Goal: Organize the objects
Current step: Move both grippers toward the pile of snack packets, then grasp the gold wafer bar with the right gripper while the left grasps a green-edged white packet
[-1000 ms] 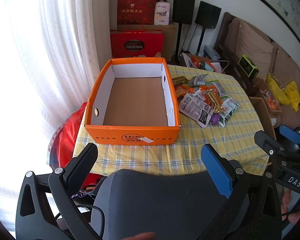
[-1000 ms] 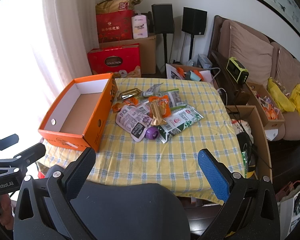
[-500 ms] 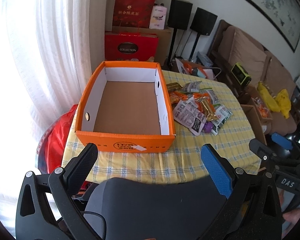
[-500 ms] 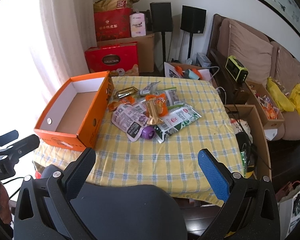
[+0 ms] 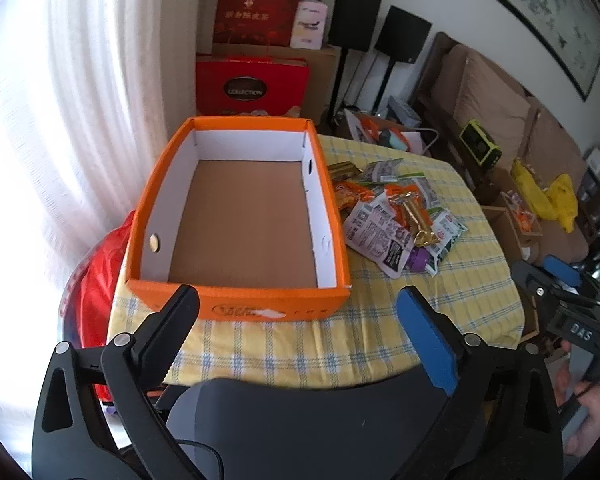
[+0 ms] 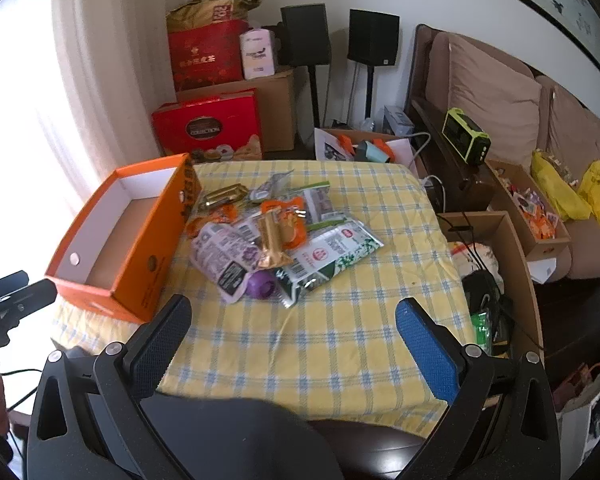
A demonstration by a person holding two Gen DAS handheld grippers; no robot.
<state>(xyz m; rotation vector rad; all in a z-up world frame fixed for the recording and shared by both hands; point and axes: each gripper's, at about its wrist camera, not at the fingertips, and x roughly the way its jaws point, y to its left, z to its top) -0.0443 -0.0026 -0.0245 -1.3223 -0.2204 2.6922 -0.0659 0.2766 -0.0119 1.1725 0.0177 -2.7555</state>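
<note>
An empty orange box (image 5: 236, 296) (image 6: 136, 256) with white inner walls sits on the left of a table under a yellow checked cloth (image 6: 340, 336). Right of it lies a pile of snack packets (image 5: 396, 216) (image 6: 276, 232): a purple-white pouch (image 6: 224, 252), a green-white packet (image 6: 332, 256), a gold bar (image 6: 274, 240), orange packets and a purple ball (image 6: 261, 285). My left gripper (image 5: 298, 316) hovers open over the near table edge in front of the box. My right gripper (image 6: 290, 326) is open too, above the cloth short of the pile. Neither holds anything.
Red gift boxes (image 6: 208, 128), a cardboard carton and two black speakers (image 6: 306, 34) stand beyond the table. A sofa with cushions (image 6: 496, 96) and open cartons of clutter (image 6: 532, 204) line the right. White curtains (image 5: 80, 100) hang left. A dark chair back (image 5: 320, 432) is below me.
Both grippers have moved forward toward the table; the box and the pile look larger and nearer. The jaws stay open. Nothing on the table has shifted.
</note>
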